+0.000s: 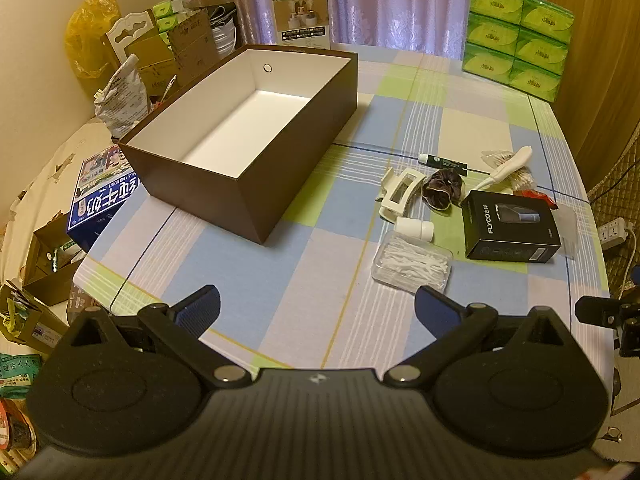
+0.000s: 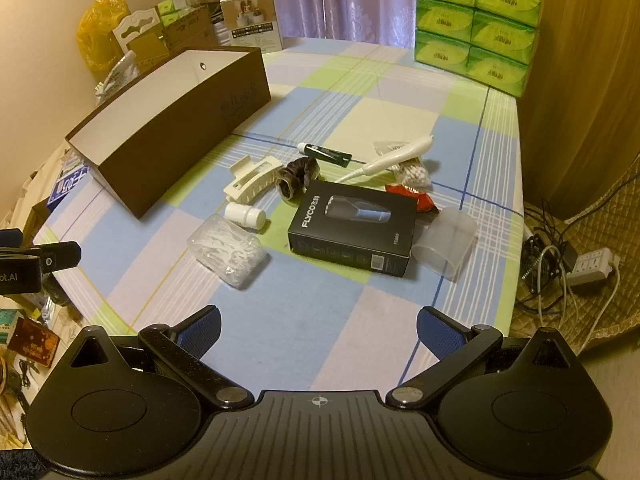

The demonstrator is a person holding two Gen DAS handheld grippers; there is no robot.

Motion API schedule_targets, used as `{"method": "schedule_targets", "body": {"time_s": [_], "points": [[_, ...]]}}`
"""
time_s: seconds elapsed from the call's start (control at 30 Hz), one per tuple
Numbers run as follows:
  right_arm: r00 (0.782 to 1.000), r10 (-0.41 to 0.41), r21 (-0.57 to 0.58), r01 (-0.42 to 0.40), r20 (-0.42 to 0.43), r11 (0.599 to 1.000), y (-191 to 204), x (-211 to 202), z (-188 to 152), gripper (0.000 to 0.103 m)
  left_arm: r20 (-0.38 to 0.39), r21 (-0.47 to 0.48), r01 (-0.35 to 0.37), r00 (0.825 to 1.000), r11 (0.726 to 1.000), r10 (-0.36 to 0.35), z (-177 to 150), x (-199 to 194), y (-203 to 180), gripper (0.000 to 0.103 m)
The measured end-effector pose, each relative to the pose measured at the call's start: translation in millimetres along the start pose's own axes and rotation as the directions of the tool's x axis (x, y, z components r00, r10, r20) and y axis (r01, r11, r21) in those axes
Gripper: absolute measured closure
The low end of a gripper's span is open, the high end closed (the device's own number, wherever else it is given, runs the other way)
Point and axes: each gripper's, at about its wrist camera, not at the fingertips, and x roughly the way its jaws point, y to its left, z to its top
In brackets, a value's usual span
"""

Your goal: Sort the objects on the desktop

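Nearest the cameras, the left claw (image 1: 316,306) and the right claw (image 2: 318,326) both hang above the near edge of the table (image 2: 320,320) with their blue-padded fingers spread wide and nothing between them. Just beyond, on the checked cloth, lies a clear case of white floss picks (image 2: 228,250), with a small white bottle (image 2: 245,214) on its side just behind it. To the right sits a black shaver box (image 2: 352,232), and a clear plastic cup (image 2: 446,244) lies tipped over against its right end. Behind these are a cream hair clip (image 2: 250,180), a brown scrunchie (image 2: 298,176), a dark green tube (image 2: 325,153), a white handled brush (image 2: 394,156), a bag of cotton swabs (image 2: 414,174) and a red wrapper (image 2: 416,196). Left of the cluster stands the open brown storage box (image 1: 248,136), its white inside bare. At the far right corner are stacked green tissue packs (image 2: 476,24).
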Motion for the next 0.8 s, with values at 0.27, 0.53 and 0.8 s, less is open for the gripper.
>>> {"method": "schedule_targets", "body": {"time_s": [0.27, 0.53, 0.8], "points": [[1.000, 0.000, -0.001, 0.000, 0.000, 1.000, 0.5, -0.5, -0.1, 0.002, -0.001, 0.002, 0.001, 1.000, 1.000, -0.001, -0.2, 0.6, -0.2, 0.001], [1.000, -0.001, -0.001, 0.001, 0.000, 1.000, 0.7, -0.2, -0.7, 0.002, 0.001, 0.002, 0.003, 1.000, 1.000, -0.003, -0.4, 1.0, -1.0, 0.001], [1.000, -0.011, 0.002, 0.011, 0.001, 1.000, -1.9, -2.3, -1.9, 0.002, -0.004, 0.008, 0.015, 1.000, 1.000, -0.015, 1.3, 1.8, -4.7, 0.001]]}}
